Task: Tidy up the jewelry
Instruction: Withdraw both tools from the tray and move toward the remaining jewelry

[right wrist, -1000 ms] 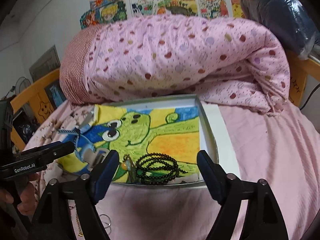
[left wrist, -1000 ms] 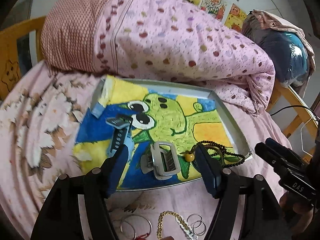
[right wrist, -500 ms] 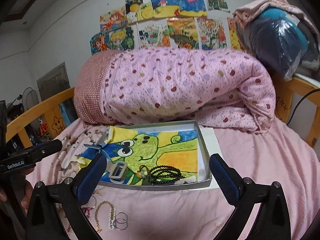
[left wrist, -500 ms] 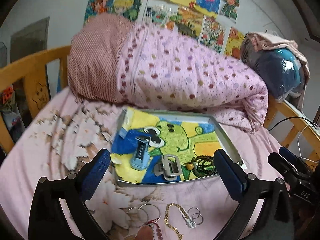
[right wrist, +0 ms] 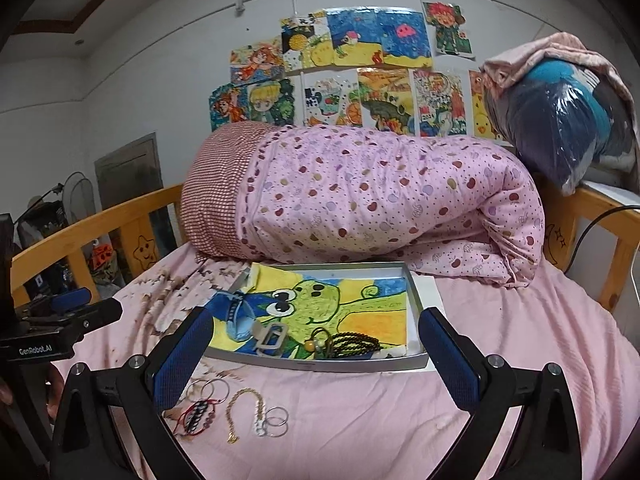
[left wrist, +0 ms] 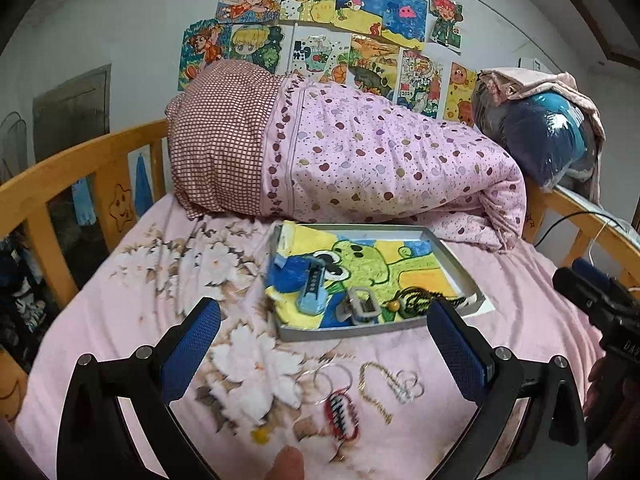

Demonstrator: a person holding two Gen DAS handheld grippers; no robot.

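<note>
Both tools are spread wide with nothing in them: the left tool (left wrist: 323,334) hangs over the near part of the bed (left wrist: 132,320), the right tool (right wrist: 314,346) just a bit further right, each fully released. In the left view the other tool pokes in at the right edge, and the right view catches the left one at its left edge. Right under the tools, loose on the pink sheet, sits a little cluster of jewelry: some thin silver hoops (right wrist: 208,391), a red and black beaded bracelet (right wrist: 199,416), a gold chain (right wrist: 240,412) and a couple of small rings (right wrist: 276,421). Just beyond that is a shallow silver tray (right wrist: 316,365) lined with a green cartoon drawing. In the tray, along its near side, there's a blue hair clip (right wrist: 239,322) on the left, a grey buckle-looking clip (right wrist: 272,337) in the middle, and a string of dark beads (right wrist: 354,345) on the right. Behind the tray, a rolled pink dotted quilt (right wrist: 380,196) lies across the far end of the bed.
</note>
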